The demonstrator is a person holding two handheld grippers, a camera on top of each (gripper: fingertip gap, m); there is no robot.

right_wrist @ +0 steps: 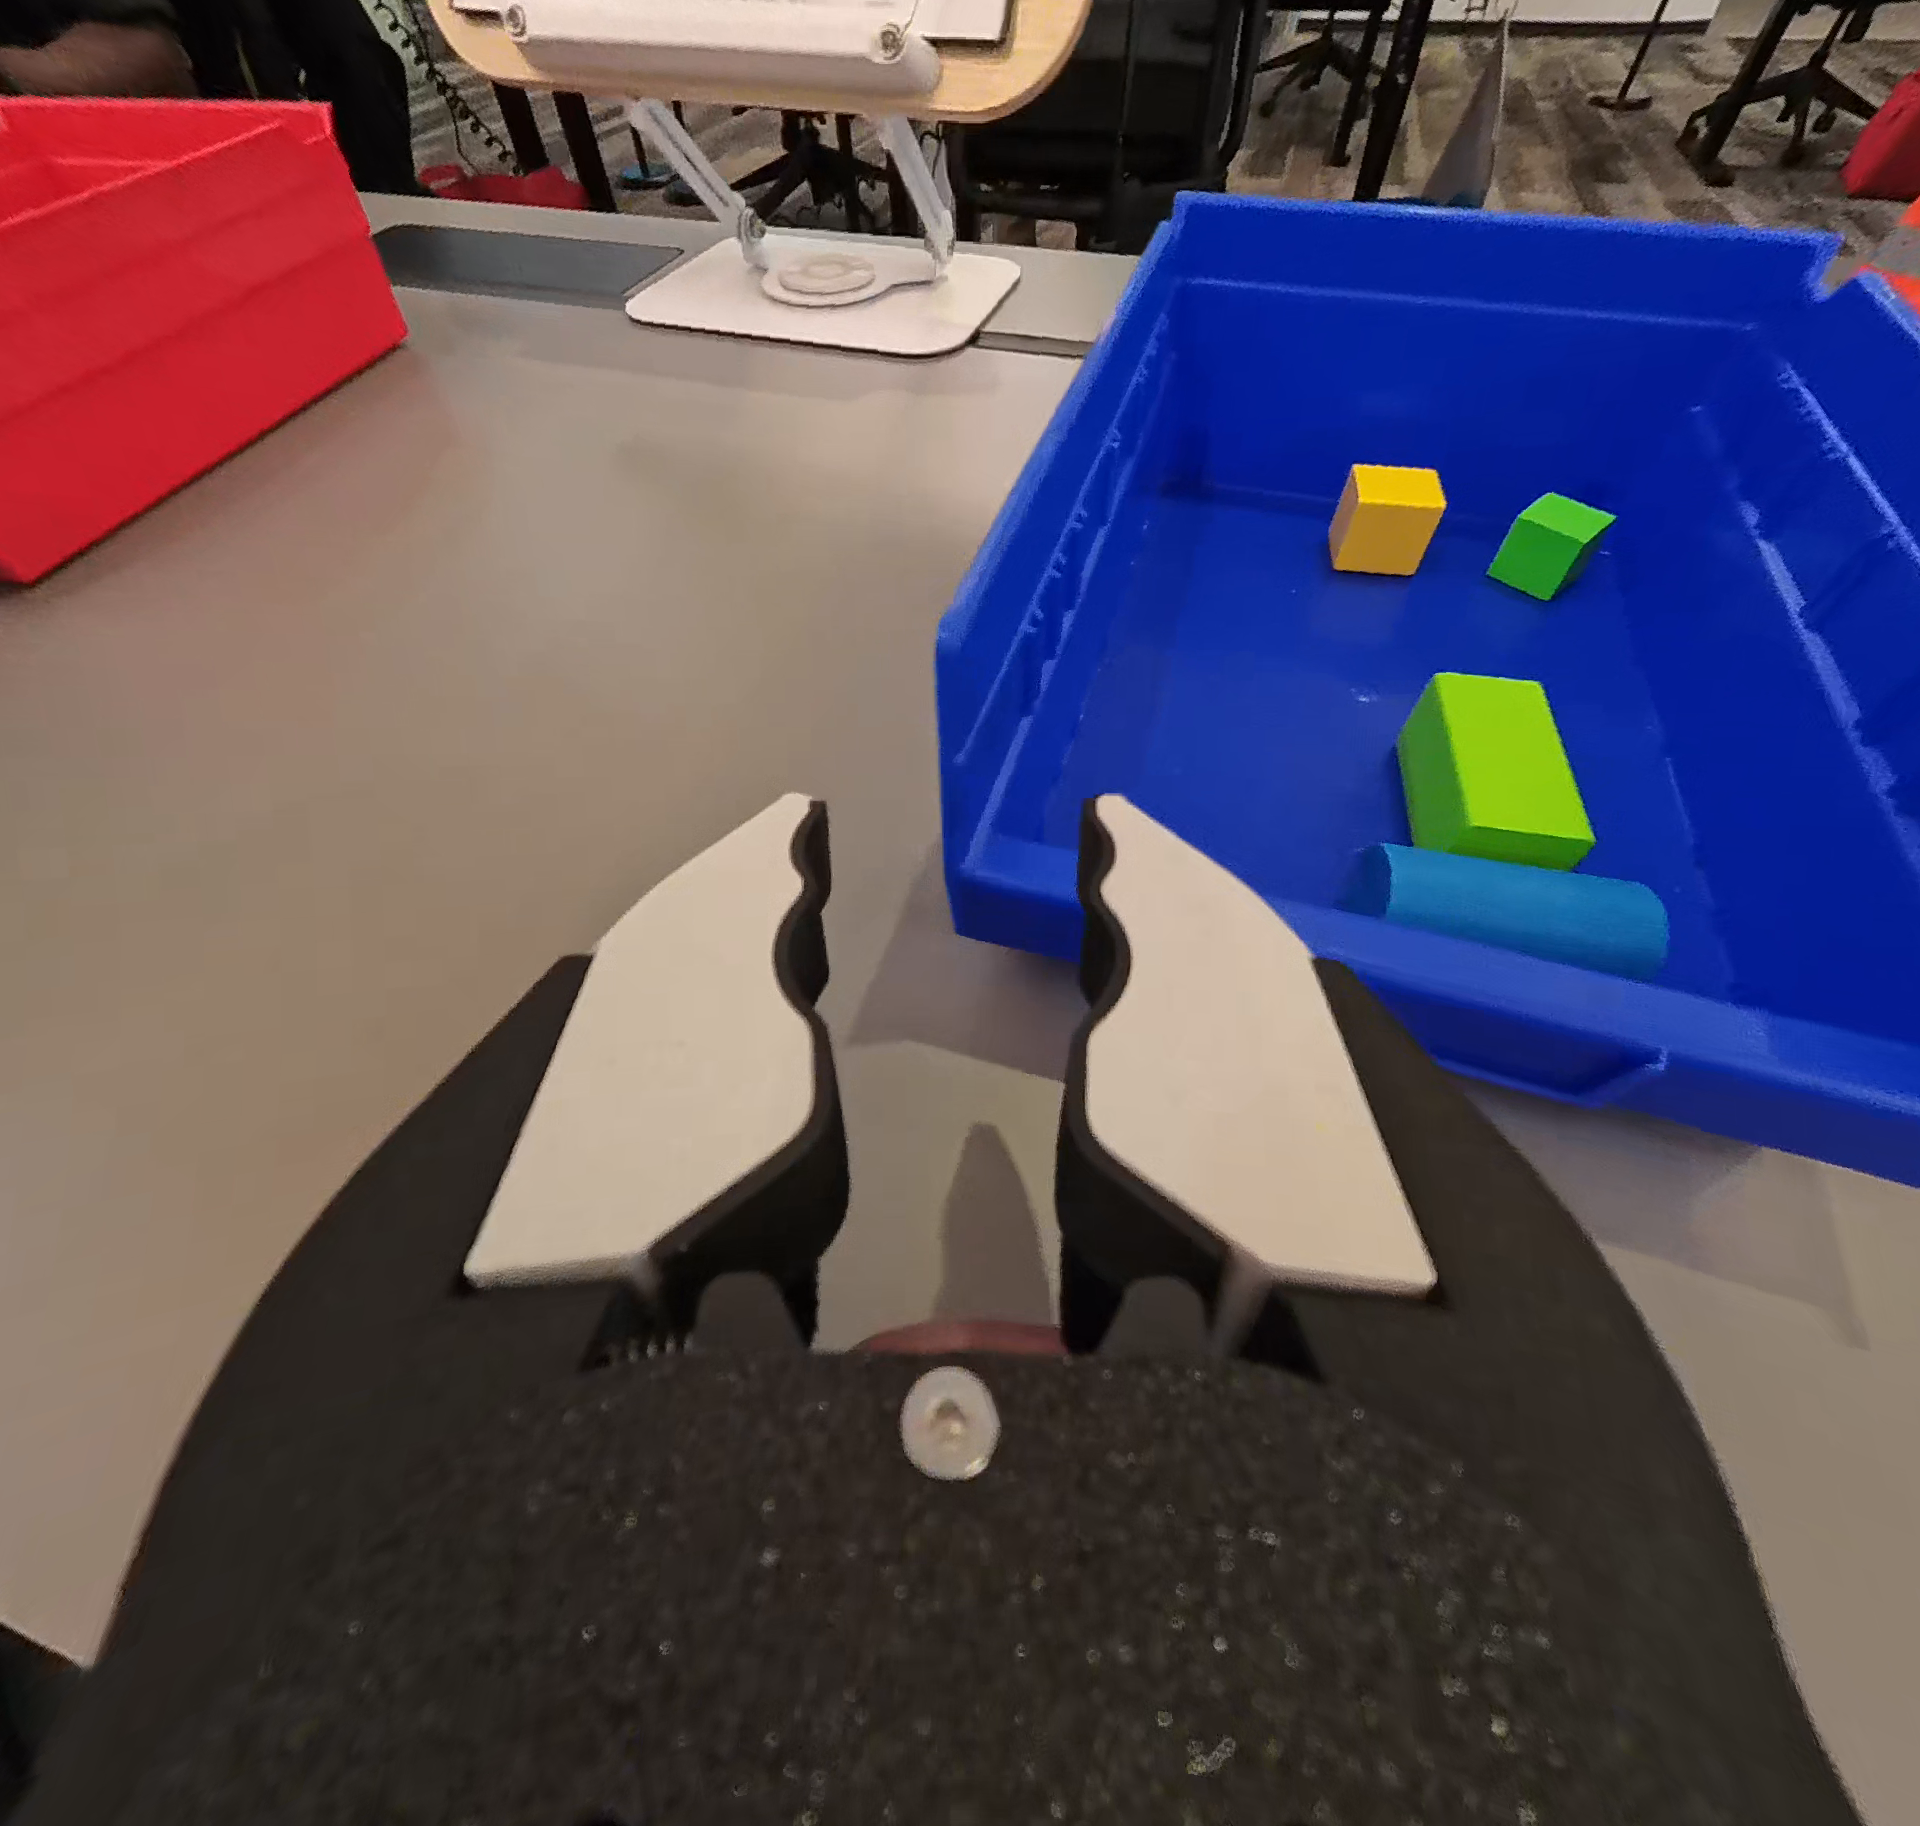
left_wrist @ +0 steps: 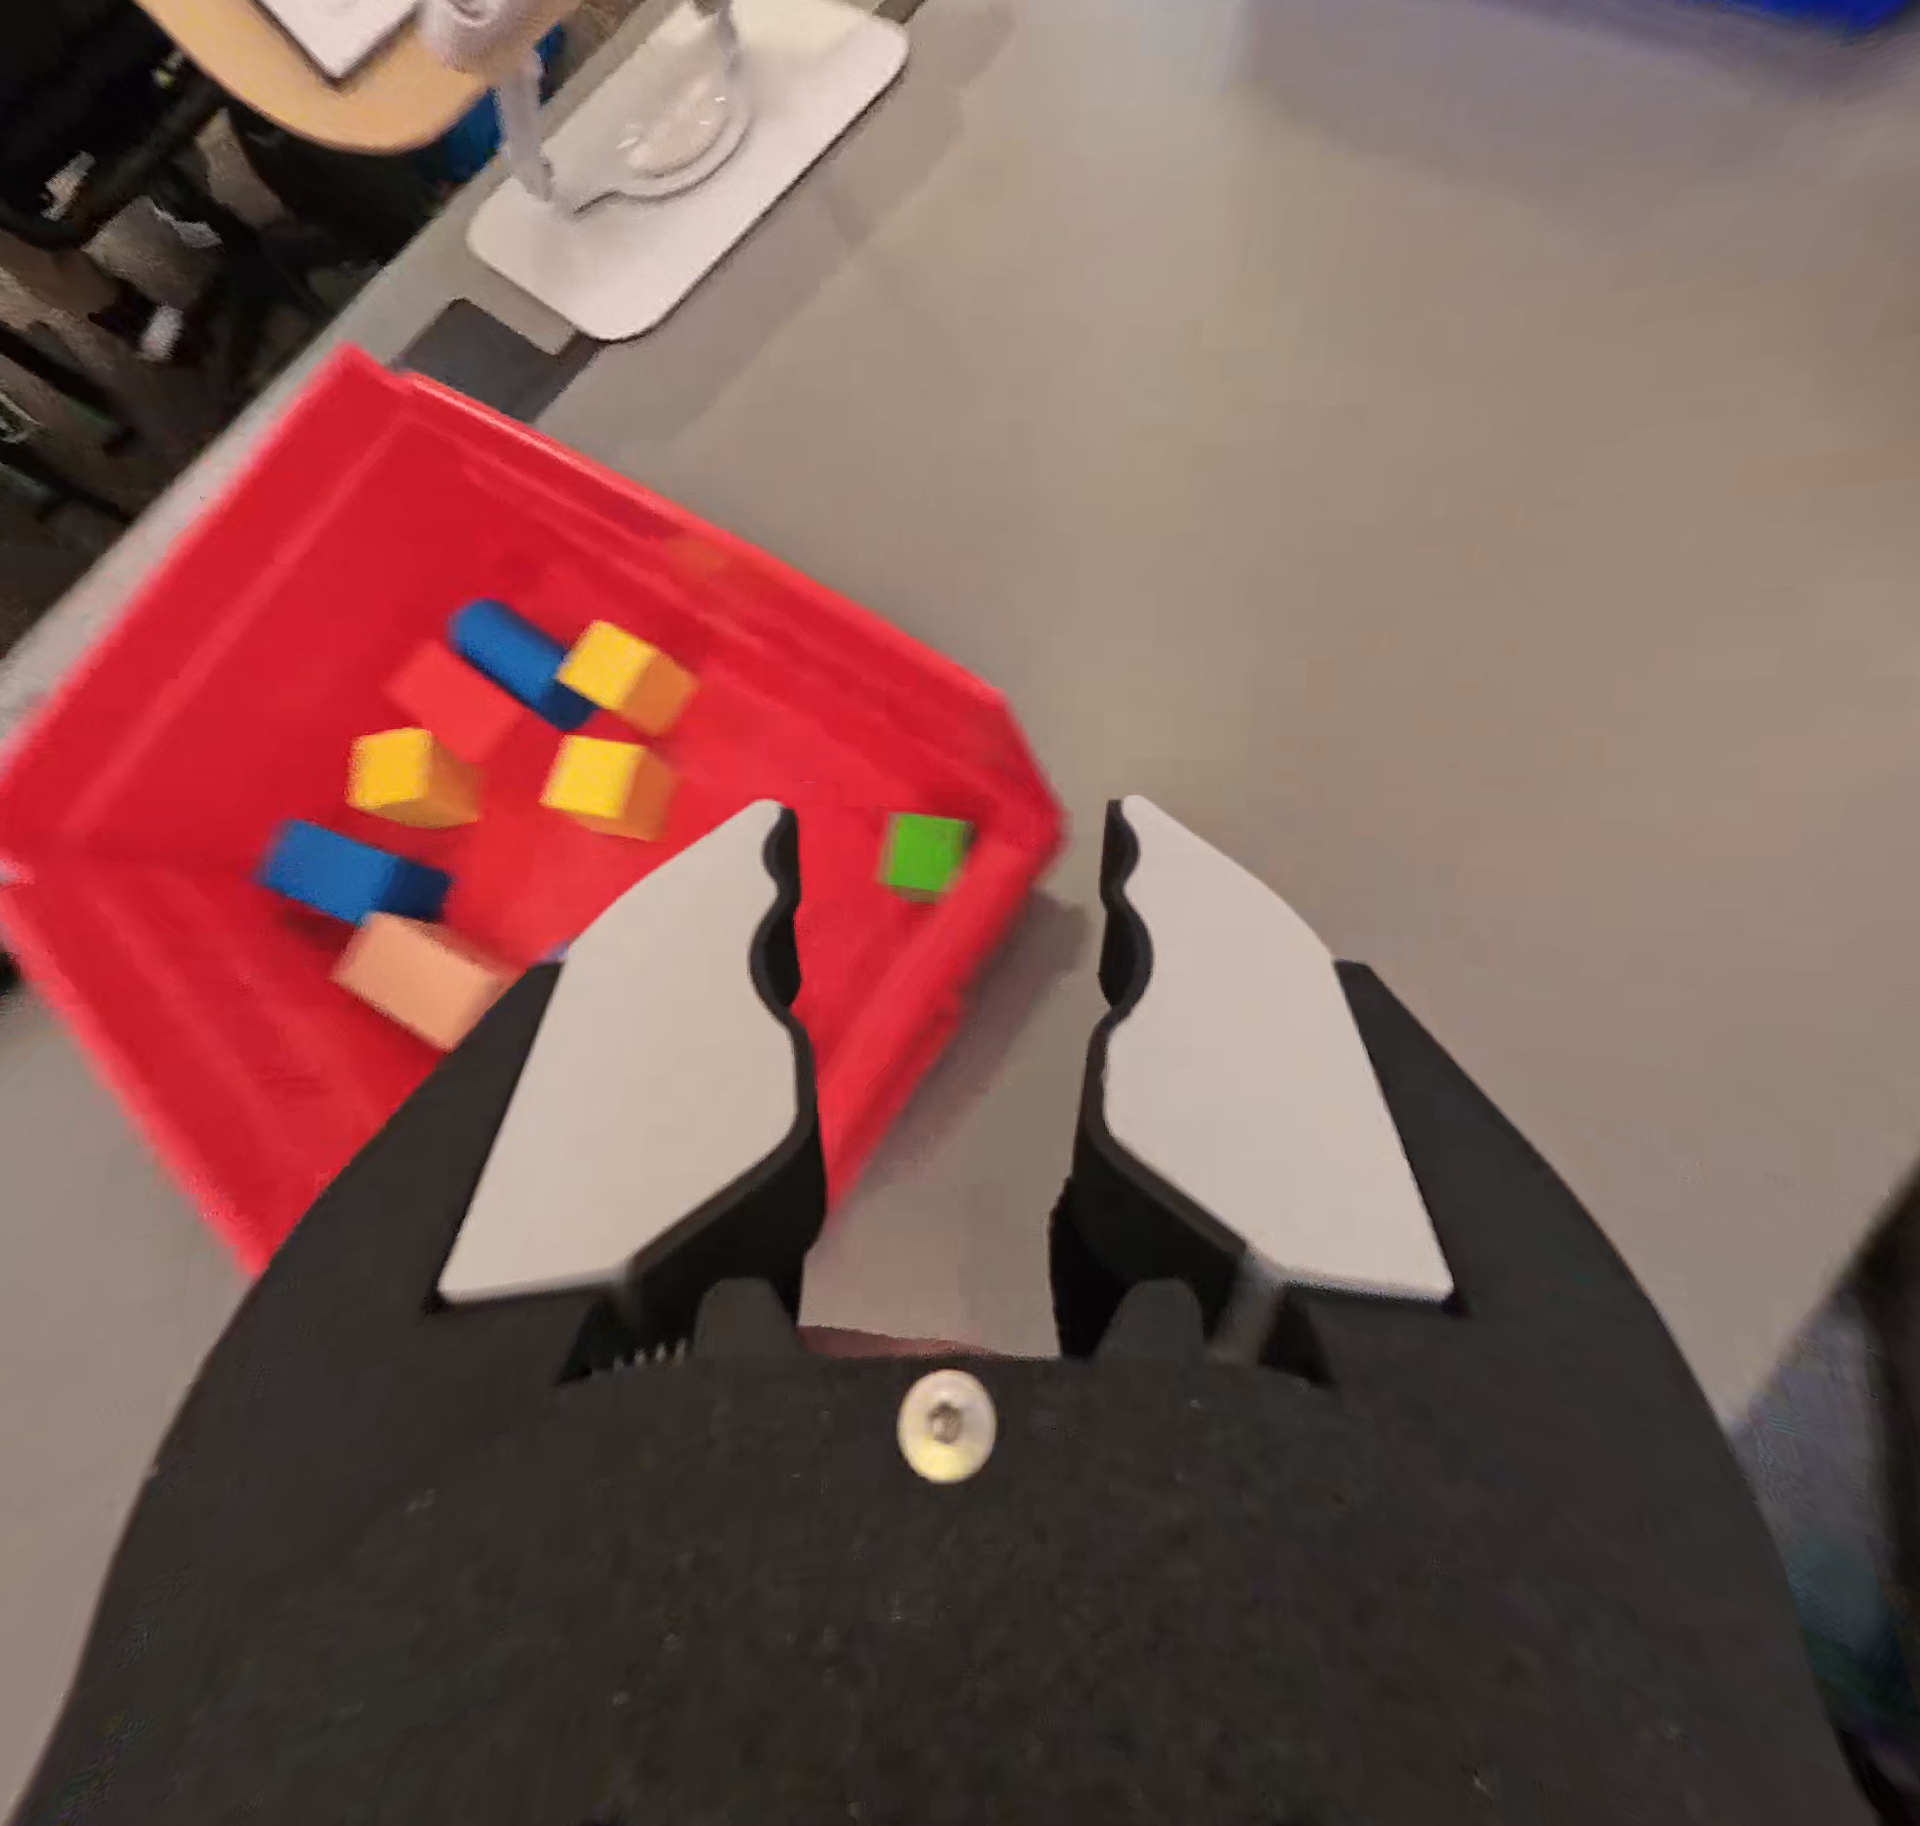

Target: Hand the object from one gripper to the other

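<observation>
Your grey table (right_wrist: 520, 737) lay bare and wide between the red bin (left_wrist: 260, 633) on the left and the blue bin (right_wrist: 1455, 249) on the right, so you had open room for a handover. Four blocks already sat in the blue bin; about eight waited in the red, the green cube (left_wrist: 925, 849) nearest its right wall. Your left gripper (left_wrist: 945, 820) hung released and empty over that wall. Your right gripper (right_wrist: 954, 815), also released, held nothing.

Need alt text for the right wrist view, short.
The open, empty right gripper hovers over a grey table beside a blue bin holding a yellow cube, two green blocks and a blue cylinder. A red bin sits far left.
</observation>
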